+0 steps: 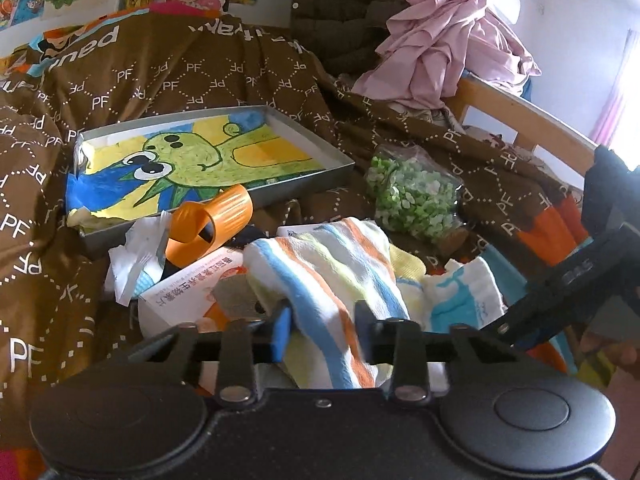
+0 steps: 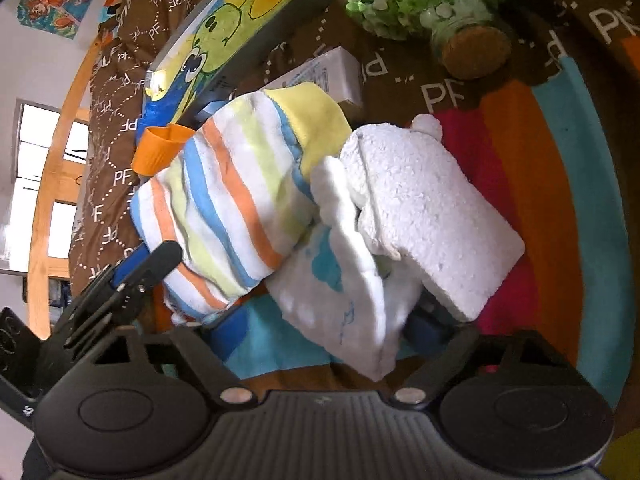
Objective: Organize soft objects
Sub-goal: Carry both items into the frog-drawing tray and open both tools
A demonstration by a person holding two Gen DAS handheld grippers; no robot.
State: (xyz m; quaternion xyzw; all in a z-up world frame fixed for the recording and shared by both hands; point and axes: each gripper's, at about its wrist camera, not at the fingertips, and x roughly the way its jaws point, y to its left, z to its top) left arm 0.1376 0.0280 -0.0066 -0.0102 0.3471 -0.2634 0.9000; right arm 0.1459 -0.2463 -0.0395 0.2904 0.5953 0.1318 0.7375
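A striped sock [image 1: 320,280] in white, blue, orange and yellow lies on the bed. My left gripper [image 1: 322,328] is shut on the striped sock's near end. The sock also shows in the right wrist view [image 2: 224,208]. A white sock with a teal print [image 2: 344,280] lies between the fingers of my right gripper [image 2: 332,332], whose blue pads stand wide apart. A fluffy white sock [image 2: 424,216] lies beside and partly over it. The right gripper shows in the left wrist view [image 1: 560,288] at the right.
A shallow grey box with a green cartoon drawing [image 1: 200,156] lies on the brown quilt [image 1: 36,200]. An orange ring [image 1: 212,224], a white carton [image 1: 188,284], crumpled paper [image 1: 136,256] and a corked jar of green bits [image 1: 412,196] lie around. Pink cloth [image 1: 448,48] hangs over the wooden rail.
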